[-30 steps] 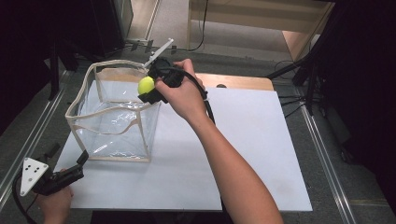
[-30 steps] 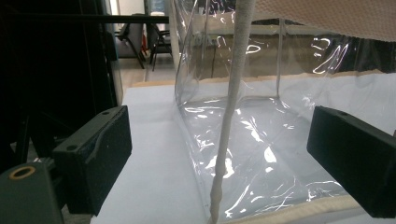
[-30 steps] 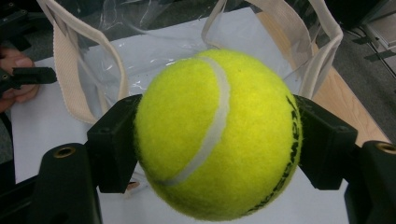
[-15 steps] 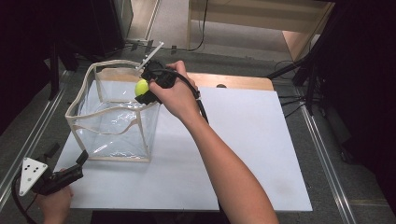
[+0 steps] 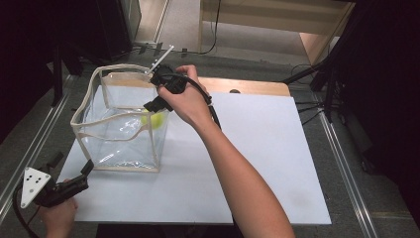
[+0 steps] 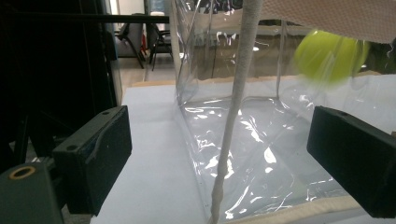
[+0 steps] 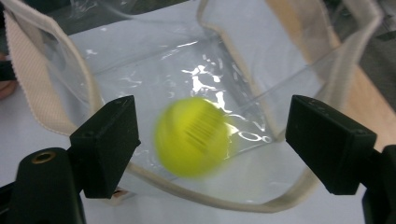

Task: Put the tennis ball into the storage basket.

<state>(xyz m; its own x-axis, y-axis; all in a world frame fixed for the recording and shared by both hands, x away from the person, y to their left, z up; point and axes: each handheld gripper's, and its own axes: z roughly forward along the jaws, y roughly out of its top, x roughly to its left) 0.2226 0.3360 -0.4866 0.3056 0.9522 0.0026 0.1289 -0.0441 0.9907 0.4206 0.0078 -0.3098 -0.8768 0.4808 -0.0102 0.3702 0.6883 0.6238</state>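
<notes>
1. The clear plastic bag (image 5: pixel 119 134) with cream fabric trim stands open-topped on the white table (image 5: pixel 257 163), toward the table's 10 o'clock corner; bare table stretches from its 3 o'clock side to the far edge.
2. The right tongs (image 5: pixel 154 105) hang over the bag's rim at its 2 o'clock corner, pointing down into the opening.
3. Their jaws have just been opening and now stand apart, gripping nothing.
4. The yellow-green ball (image 7: pixel 194 136), motion-blurred, sits between and below those jaws, touching neither, inside the bag.
5. The left tongs (image 5: pixel 79 179) lie low at the table's 7 o'clock corner, near the bag's front corner seam (image 6: pixel 233 116), jaws spread wide and empty.
</notes>
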